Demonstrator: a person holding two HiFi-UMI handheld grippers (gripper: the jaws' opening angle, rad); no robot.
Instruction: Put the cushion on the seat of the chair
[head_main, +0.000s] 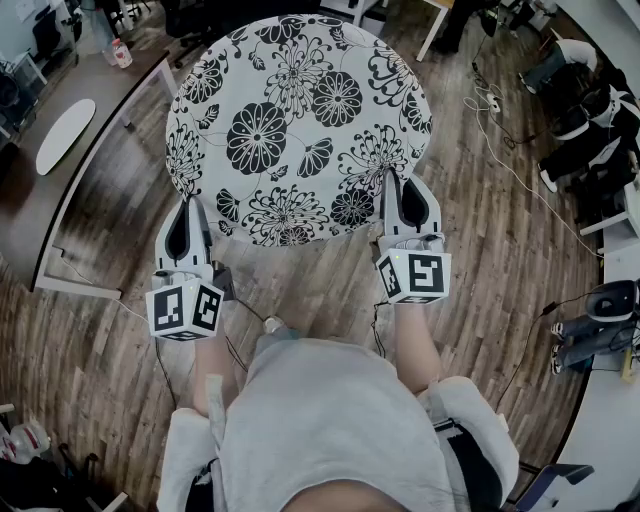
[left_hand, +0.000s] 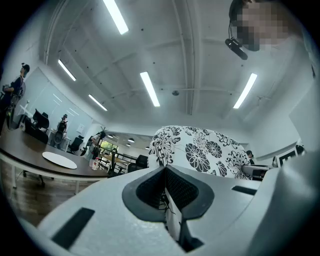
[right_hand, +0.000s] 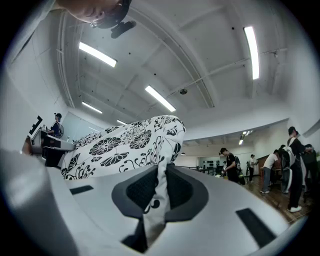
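Observation:
The cushion is round and white with a black flower print. It hangs in the air over the wooden floor, held by its near edge between both grippers. My left gripper is shut on the near-left rim, and my right gripper is shut on the near-right rim. In the left gripper view a thin fold of the cushion is pinched in the left gripper. In the right gripper view the cushion is nipped in the right gripper. I cannot make out the chair's seat in any view.
A long dark desk runs along the left with a white oval board and a bottle on it. Cables trail over the floor at the right. People sit at the right edge.

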